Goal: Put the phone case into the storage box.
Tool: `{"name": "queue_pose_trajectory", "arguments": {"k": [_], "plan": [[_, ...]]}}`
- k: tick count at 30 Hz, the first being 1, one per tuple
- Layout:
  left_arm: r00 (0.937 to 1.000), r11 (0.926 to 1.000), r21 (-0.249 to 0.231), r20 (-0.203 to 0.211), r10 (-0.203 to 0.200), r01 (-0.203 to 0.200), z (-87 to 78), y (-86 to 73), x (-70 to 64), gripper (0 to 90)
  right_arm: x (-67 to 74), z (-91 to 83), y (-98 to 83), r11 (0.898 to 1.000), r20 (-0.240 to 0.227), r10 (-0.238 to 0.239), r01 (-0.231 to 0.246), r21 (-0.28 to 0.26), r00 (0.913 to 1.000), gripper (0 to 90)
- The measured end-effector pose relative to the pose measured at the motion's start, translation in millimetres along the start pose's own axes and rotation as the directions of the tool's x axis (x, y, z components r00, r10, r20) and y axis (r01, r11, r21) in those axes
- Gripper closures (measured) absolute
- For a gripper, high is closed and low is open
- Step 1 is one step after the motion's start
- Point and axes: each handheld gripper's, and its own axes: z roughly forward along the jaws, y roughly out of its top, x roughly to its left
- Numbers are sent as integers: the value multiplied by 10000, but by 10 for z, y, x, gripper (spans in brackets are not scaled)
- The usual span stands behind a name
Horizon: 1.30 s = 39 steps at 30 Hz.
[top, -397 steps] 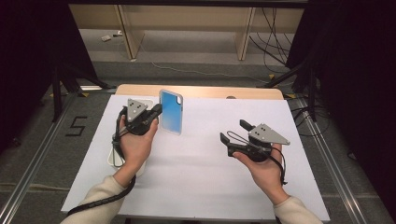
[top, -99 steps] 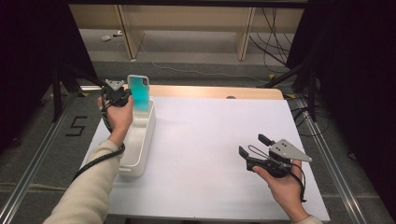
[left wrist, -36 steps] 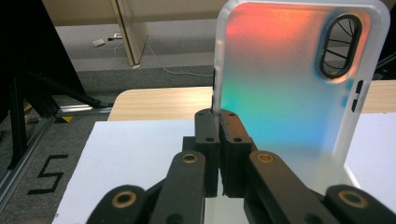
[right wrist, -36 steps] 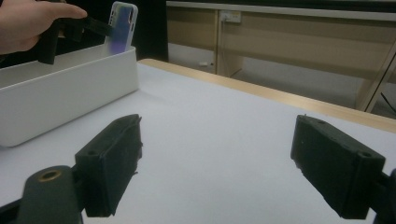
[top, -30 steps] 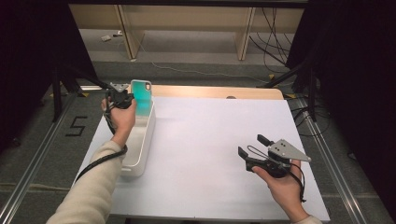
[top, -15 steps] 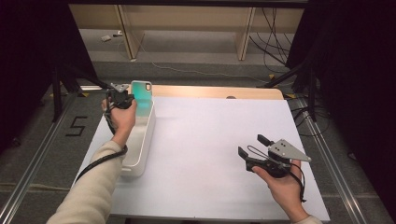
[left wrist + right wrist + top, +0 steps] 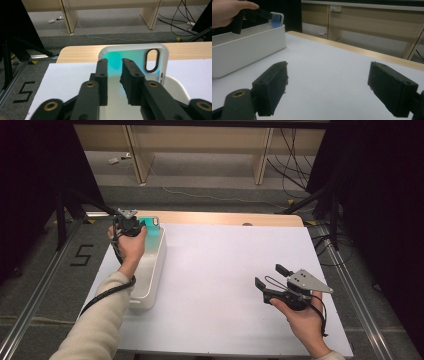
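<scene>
**Letting go of the phone case**

The left gripper [image 7: 114, 61] has just been opening its jaws. They stand a little apart, and the teal phone case [image 7: 132, 60] sits past the tips, no longer pinched, I think. The case leans at the far end of the white bin [image 7: 150, 270]. To do this well, open wider, then pull straight back so the case does not tip.

The left gripper view shows the gap. The high view shows the right gripper [image 7: 267, 277] wide open and empty, well apart.
</scene>
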Motion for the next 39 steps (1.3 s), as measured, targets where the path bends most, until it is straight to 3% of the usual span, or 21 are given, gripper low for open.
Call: {"name": "queue_pose_trajectory", "arguments": {"k": [6,12,15,18,26,29,32,38,39], "plan": [[9997,9994,-341,229,39,-31,-94,48,21,611,2,4,-2,10000,-32,22,-22,-27,10000,174],[9916,9964,-837,1292,-16,126,-238,66,38,464,-19,-14,2,9999,-13,-42,42,100,10000,173],[9839,9953,-953,1787,-16,189,-317,70,45,363,-26,-7,-1,10000,27,41,-41,52,10000,173],[9741,9945,-1043,2247,252,-17,-377,90,65,274,-25,-5,-2,10000,41,61,-61,44,10000,173],[9556,9892,-1326,2781,974,-622,-533,85,93,52,-31,-3,-3,9999,53,-5,4,106,10000,173],[9492,9870,-1391,2916,1179,-799,-602,56,92,12,-39,-4,-3,9999,37,57,-57,151,10000,173],[9386,9835,-1437,3105,1504,-1101,-680,18,66,0,-37,7,-7,9999,11,121,-121,48,9999,173],[9222,9830,-1471,3536,1563,-1102,-831,-25,26,0,-42,-1,0,10000,119,29,-30,86,9999,173],[9172,9829,-1493,3667,1560,-1075,-848,-35,15,0,-44,-2,1,9999,72,22,-23,112,10000,173]]}}
